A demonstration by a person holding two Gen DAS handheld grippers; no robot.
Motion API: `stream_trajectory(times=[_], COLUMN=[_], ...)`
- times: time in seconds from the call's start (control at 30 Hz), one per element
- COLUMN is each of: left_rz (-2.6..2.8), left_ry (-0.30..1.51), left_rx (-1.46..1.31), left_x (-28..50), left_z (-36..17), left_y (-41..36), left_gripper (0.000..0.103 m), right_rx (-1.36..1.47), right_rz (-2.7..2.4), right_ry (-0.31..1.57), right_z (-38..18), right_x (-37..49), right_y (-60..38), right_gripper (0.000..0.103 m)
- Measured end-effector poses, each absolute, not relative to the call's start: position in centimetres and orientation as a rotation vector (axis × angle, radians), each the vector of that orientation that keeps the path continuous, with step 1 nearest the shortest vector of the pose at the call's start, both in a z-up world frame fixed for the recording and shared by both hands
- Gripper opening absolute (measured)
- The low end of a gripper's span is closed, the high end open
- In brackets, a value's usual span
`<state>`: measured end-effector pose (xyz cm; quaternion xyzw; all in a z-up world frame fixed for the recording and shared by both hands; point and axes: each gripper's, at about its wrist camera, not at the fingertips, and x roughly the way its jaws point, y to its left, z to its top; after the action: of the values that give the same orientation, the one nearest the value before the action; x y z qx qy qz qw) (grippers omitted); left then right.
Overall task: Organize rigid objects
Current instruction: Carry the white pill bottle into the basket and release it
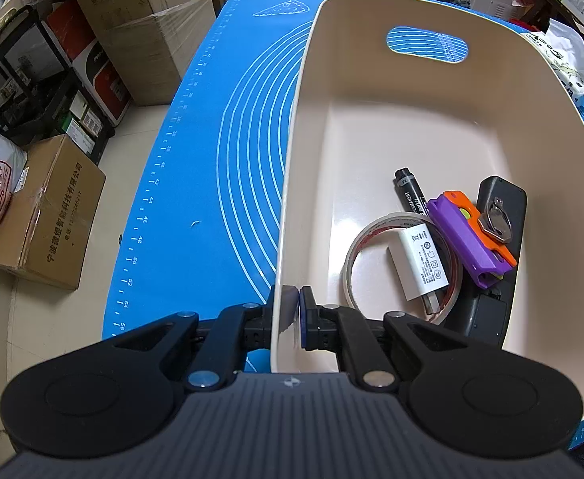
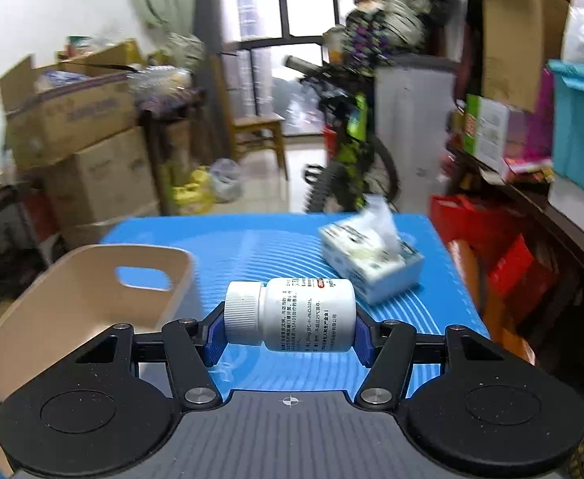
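The cream bin (image 1: 412, 119) sits on a blue mat (image 1: 212, 159) printed with pale concentric arcs. Inside lie a black marker (image 1: 410, 191), a white charger (image 1: 418, 263), and a purple-and-orange tool (image 1: 467, 235). The bottle (image 2: 292, 313) is white with dark print.

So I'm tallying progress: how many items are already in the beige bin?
5, clustered at the bin's near right end: tape roll, white charger lying on it, black marker, purple-orange tool, and black remote beneath. Smaller things may be hidden underneath.
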<state>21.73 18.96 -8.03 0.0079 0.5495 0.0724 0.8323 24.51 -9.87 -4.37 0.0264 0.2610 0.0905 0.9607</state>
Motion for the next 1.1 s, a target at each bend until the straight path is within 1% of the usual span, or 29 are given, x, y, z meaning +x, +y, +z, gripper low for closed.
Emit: stream_trajectory(times=[0.13, 0.3, 0.73, 0.93, 1.1], left_rz=[0.157, 0.16, 0.156, 0.153, 0.158], left_ry=[1.162, 1.159, 1.158, 1.155, 1.155], left_rx=[0.023, 0.027, 0.032, 0.033, 0.032], left_x=[21.7, 21.7, 21.6, 21.7, 21.7], left_z=[-8.1, -8.1, -8.2, -8.1, -8.1], left_y=[18.9, 18.8, 18.8, 18.7, 18.7], left_gripper=[0.01, 0.01, 0.01, 0.01, 0.01], right_rx=[0.039, 0.026, -0.125, -0.179, -0.243], right_rz=[0.246, 0.308, 0.411, 0.408, 0.415], right_ry=[0.511, 0.514, 0.706, 0.775, 0.795], right_z=[-2.7, -2.1, -6.4, -8.1, -8.3], right_x=[23.3, 22.9, 24.0, 24.6, 24.6], right_y=[-7.6, -4.4, 4.2, 5.9, 7.0], right_gripper=[0.064, 0.064, 0.064, 0.064, 0.064])
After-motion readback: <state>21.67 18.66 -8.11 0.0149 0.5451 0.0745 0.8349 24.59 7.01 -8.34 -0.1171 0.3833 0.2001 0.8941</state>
